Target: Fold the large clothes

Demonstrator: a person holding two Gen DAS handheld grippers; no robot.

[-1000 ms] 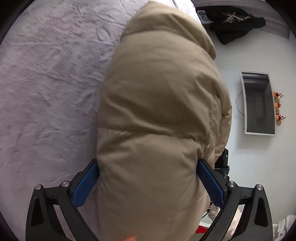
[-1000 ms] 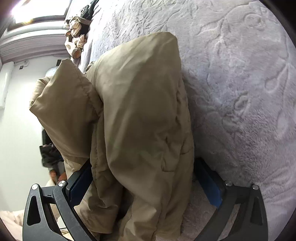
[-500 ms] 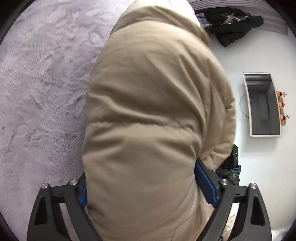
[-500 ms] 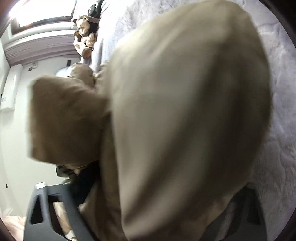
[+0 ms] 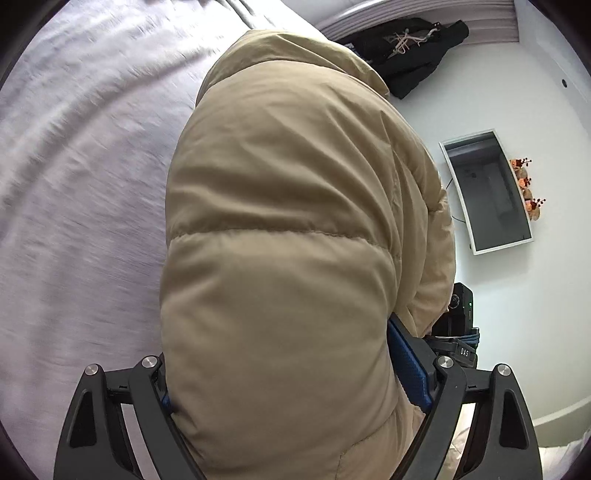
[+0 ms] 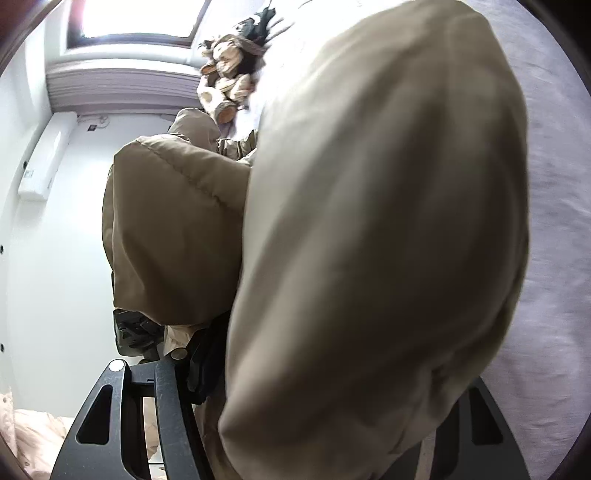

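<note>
A puffy beige jacket (image 5: 295,203) fills the left wrist view, raised off the grey bed cover (image 5: 74,184). My left gripper (image 5: 280,354) is shut on a thick quilted fold of it, and the blue pads (image 5: 406,358) dent the padding on both sides. In the right wrist view another bulging fold of the jacket (image 6: 369,221) sits between the jaws of my right gripper (image 6: 325,380). Those jaws are closing on it, with the pads hidden under the fabric. A second lobe of the jacket (image 6: 173,229) hangs at the left.
A black garment (image 5: 406,48) lies at the far edge of the bed. A white-framed screen (image 5: 487,192) hangs on the wall with small orange ornaments beside it. A pile of tan and dark clothes (image 6: 229,88) lies near a bright window (image 6: 140,18).
Both grippers closed in on the jacket and lifted it off the bed. The jacket now bulges over the right gripper's fingers, and the bed lies farther below.
</note>
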